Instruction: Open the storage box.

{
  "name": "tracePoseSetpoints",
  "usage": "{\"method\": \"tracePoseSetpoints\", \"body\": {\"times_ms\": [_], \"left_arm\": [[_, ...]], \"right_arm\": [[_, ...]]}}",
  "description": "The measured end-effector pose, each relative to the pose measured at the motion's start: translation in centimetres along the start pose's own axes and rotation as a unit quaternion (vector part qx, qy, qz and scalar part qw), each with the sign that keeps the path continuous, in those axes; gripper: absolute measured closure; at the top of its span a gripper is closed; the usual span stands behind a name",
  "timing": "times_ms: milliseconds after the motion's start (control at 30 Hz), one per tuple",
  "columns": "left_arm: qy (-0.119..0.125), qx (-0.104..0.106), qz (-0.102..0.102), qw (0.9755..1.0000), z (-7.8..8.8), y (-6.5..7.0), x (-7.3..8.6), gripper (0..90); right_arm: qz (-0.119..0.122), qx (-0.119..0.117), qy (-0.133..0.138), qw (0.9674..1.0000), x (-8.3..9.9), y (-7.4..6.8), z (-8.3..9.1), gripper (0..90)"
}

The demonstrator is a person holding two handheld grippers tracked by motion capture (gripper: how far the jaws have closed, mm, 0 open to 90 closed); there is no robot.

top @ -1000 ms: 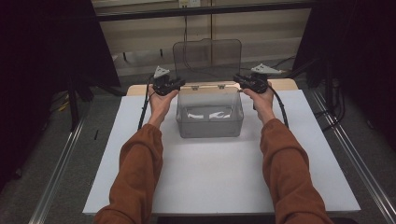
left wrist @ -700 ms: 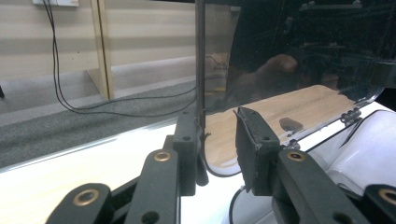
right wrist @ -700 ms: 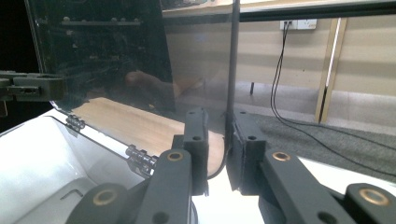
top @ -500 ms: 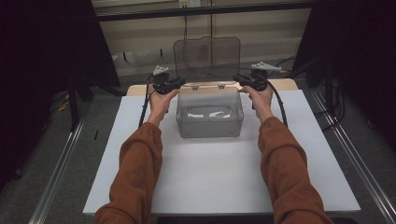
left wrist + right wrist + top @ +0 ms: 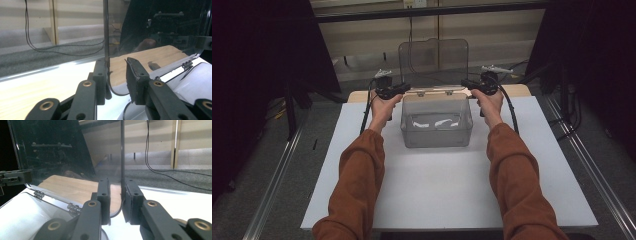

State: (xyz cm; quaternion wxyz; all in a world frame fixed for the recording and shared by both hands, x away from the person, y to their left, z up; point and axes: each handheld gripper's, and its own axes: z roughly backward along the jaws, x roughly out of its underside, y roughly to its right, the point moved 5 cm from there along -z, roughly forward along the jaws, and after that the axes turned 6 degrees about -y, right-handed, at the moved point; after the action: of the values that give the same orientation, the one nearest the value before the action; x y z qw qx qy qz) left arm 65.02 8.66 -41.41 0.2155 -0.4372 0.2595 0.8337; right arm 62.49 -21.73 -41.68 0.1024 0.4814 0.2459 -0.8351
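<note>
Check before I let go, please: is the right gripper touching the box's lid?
Touching: in the right gripper view, one pad of the right gripper presses against the lid's edge.

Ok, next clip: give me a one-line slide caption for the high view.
Both grippers, left and right, hold the upright hinged lid of a clear plastic box on a white table.

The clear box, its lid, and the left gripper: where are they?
clear box [image 5: 437,136], high view, front wall.
lid [image 5: 433,56], high view, middle of raised panel.
left gripper [image 5: 117,75], left gripper view, between its fingertips.
</note>
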Motion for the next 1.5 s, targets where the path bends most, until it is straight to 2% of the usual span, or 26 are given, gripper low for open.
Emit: {"method": "tracePoseSetpoints", "body": {"times_ms": [133, 167, 300, 400, 467, 600, 667, 733, 1000, 1067, 1333, 1500], "left_arm": [[-0.015, -0.007, 0.008, 0.9998, -0.1, 0.1, -0.2, 70.3], [-0.017, -0.006, 0.010, 0.9998, -0.1, 0.1, -0.3, 70.2], [-0.023, -0.010, 0.015, 0.9996, -0.2, 0.1, -0.3, 69.4], [-0.028, -0.022, 0.017, 0.9992, -0.4, 0.3, -0.4, 67.5], [-0.032, -0.023, 0.017, 0.9991, -0.5, 0.3, -0.3, 64.6], [-0.033, -0.008, 0.036, 0.9988, -0.8, -0.1, -0.1, 63.6], [-0.037, -0.007, 0.032, 0.9988, -0.8, -0.2, 0.0, 62.8], [-0.038, -0.007, 0.034, 0.9987, -0.9, -0.2, 0.0, 61.7], [-0.043, 0.006, 0.049, 0.9979, -1.1, -0.5, 0.3, 58.4], [-0.043, 0.006, 0.058, 0.9974, -1.2, -0.4, 0.3, 58.2], [-0.053, 0.016, 0.064, 0.9964, -1.4, -0.6, 0.6, 54.1], [-0.056, 0.020, 0.074, 0.9955, -1.4, -0.7, 0.8, 52.5]], "right_arm": [[-0.009, -0.001, -0.006, 0.9999, -0.1, 0.1, -0.2, 75.9], [-0.018, -0.005, -0.009, 0.9998, -0.1, 0.2, -0.2, 75.9], [-0.026, -0.006, -0.016, 0.9995, -0.2, 0.2, -0.3, 75.5], [-0.038, 0.000, -0.015, 0.9992, -0.1, 0.1, -0.5, 74.7], [-0.045, -0.001, -0.015, 0.9989, 0.0, 0.2, -0.6, 74.5], [-0.060, -0.008, -0.015, 0.9980, 0.2, 0.4, -0.8, 74.1], [-0.056, -0.010, -0.015, 0.9983, 0.3, 0.5, -0.9, 73.5], [-0.069, -0.015, -0.014, 0.9974, 0.4, 0.6, -1.0, 73.4], [-0.079, -0.022, -0.017, 0.9964, 0.7, 0.8, -1.4, 71.6], [-0.082, -0.024, -0.018, 0.9962, 0.7, 0.8, -1.4, 71.2], [-0.089, -0.026, -0.023, 0.9954, 1.0, 0.9, -1.7, 68.4], [-0.098, -0.029, -0.027, 0.9944, 1.3, 1.0, -1.9, 66.9]]}}
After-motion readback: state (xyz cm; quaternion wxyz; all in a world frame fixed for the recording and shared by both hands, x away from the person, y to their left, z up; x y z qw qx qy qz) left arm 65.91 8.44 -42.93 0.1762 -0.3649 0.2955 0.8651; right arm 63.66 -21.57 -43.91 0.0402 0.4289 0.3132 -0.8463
